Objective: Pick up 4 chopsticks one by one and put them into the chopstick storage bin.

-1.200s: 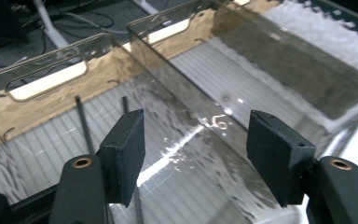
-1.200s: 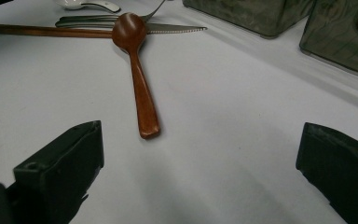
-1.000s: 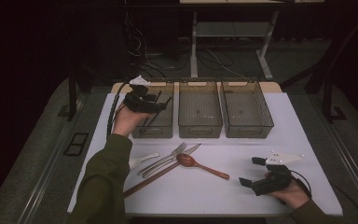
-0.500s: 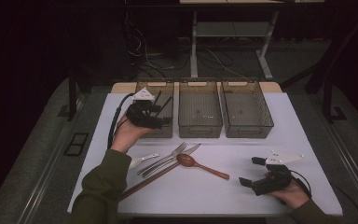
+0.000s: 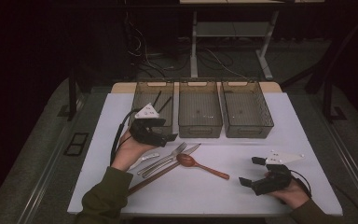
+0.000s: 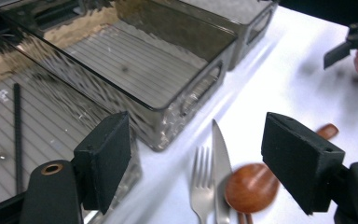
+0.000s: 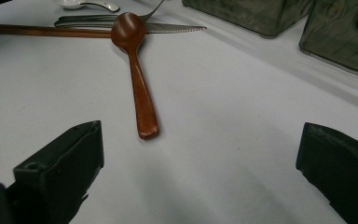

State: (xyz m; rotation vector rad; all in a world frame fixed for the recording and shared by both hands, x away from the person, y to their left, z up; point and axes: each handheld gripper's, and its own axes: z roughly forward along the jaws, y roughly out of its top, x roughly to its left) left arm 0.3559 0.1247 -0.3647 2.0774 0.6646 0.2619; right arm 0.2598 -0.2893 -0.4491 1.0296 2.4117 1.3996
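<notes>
The work in hand looks like sorting cutlery into three clear bins at the far side of the desk [image 5: 93, 140]. The left bin [image 5: 164, 95] already holds a pair of black chopsticks [image 5: 161, 100], which is why the left hand-held gripper [image 5: 168, 138] sits just in front of that bin's near wall: its jaws are spread with nothing between them and have just been opening, as fits a drop-off. The middle bin [image 5: 200, 108] and the right bin [image 5: 246, 109] look empty.

The remaining pieces lie in a loose pile just below and ahead of that left hand-held gripper: a fork [image 6: 201, 184], a knife [image 6: 220, 163], a wooden spoon [image 5: 201, 166], brown chopsticks [image 5: 151, 178] and a small white spoon [image 5: 144, 159]. In the left gripper view the fork, knife and wooden spoon's bowl fall between the jaws, so I judge it is lining up on one of them next.

The right hand-held gripper [image 5: 257, 171] rests low on the desk, jaws wide apart and empty, with the wooden spoon's handle end just ahead of it, probably parked out of the way
</notes>
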